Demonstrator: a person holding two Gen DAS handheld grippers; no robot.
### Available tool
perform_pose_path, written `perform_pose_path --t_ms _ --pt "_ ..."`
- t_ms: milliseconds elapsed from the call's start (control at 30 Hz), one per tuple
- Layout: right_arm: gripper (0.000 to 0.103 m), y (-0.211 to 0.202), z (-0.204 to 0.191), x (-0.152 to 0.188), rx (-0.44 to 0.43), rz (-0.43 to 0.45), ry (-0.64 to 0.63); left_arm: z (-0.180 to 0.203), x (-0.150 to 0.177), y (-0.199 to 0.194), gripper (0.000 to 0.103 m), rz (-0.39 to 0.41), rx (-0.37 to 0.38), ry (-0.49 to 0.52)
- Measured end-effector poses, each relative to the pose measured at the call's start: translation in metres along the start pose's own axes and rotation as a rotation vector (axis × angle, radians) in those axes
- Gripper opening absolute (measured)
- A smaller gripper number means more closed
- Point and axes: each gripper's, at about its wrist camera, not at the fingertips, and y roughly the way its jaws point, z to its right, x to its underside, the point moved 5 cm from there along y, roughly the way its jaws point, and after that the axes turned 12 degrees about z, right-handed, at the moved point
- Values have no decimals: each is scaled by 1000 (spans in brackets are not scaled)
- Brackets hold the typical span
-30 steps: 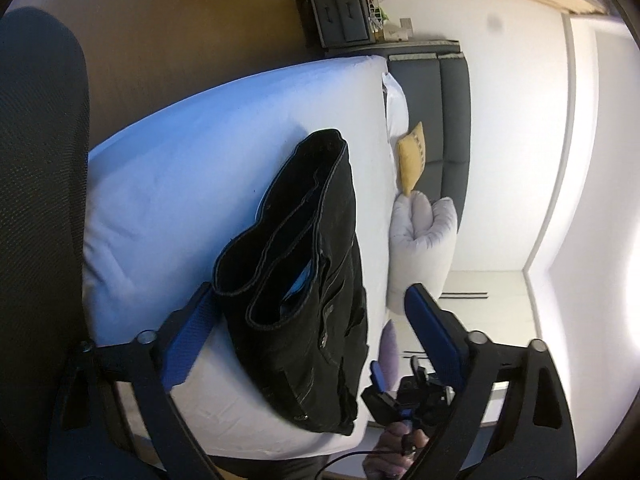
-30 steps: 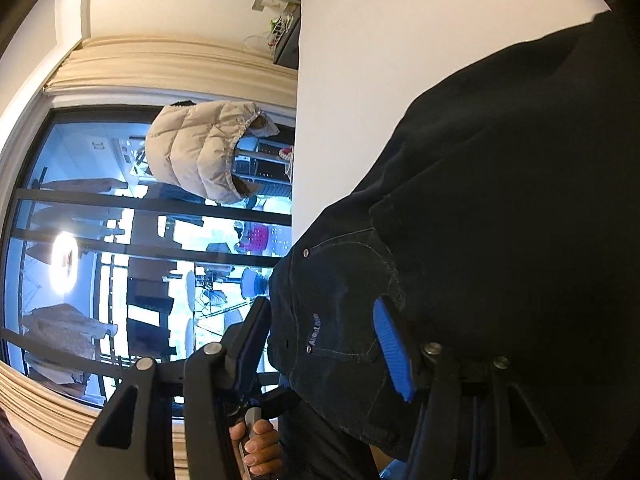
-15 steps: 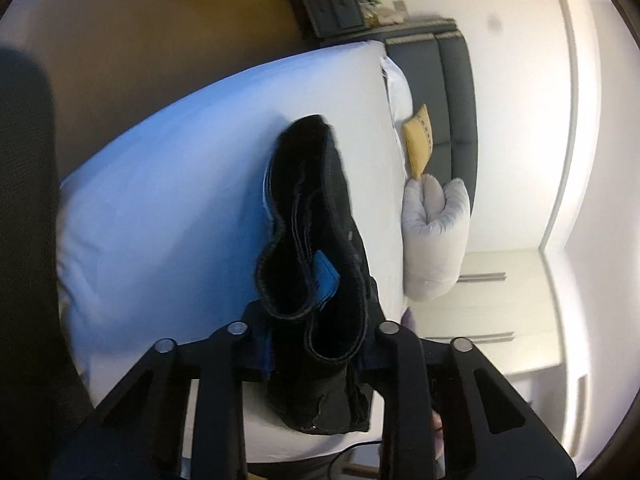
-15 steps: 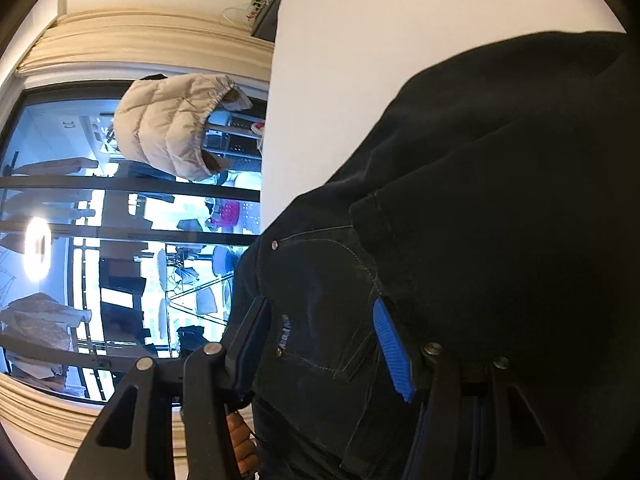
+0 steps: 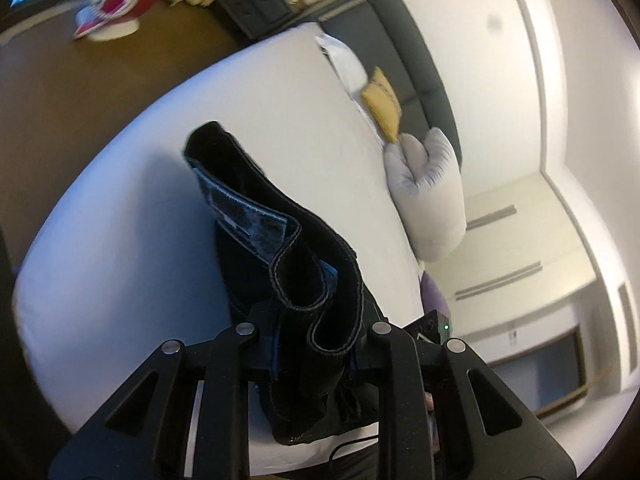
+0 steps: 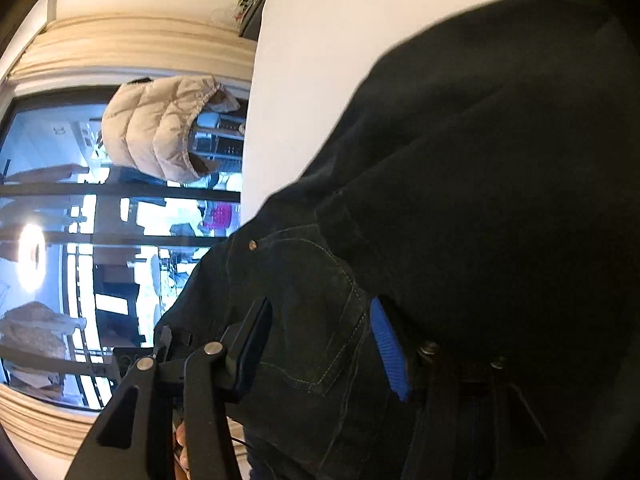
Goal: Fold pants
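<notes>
Left hand-held gripper (image 5: pixel 312 344) now closing on lifted pants (image 5: pixel 288 256), hems raised

Left gripper (image 5: pixel 314 344): matte black frame with triangular cut-outs in each arm. Four round silver pivot screws sit along the linkage. Blue pads line the inner finger faces, mostly covered. A thin black cable runs below the frame.

Right gripper (image 6: pixel 320 344): same black linkage, with silver pivot screws on both arms. One finger (image 6: pixel 388 354) carries a ribbed, bright blue pad; the other shows a dark back edge. A small black block with a green indicator light is mounted on this unit.
</notes>
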Motion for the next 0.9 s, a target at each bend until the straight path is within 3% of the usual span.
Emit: perform_pose_path --t_ms 200,433,600,733,867,900 --pt "63 -43 0 -17 -69 55 6 78 29 32 20 -82 65 222" --pt "69 -100 14 -41 -189 137 49 151 127 107 20 -308 103 493" --pt "78 -117 16 -39 -156 148 -1 166 186 132 20 -424 93 646" --pt "78 -108 14 -30 -128 108 -28 173 206 134 20 -444 87 734" --pt "77 -99 2 -26 -94 69 -94 183 218 138 20 -457 80 759" --pt "72 -96 1 -24 -62 61 -115 186 222 140 20 -461 81 766"
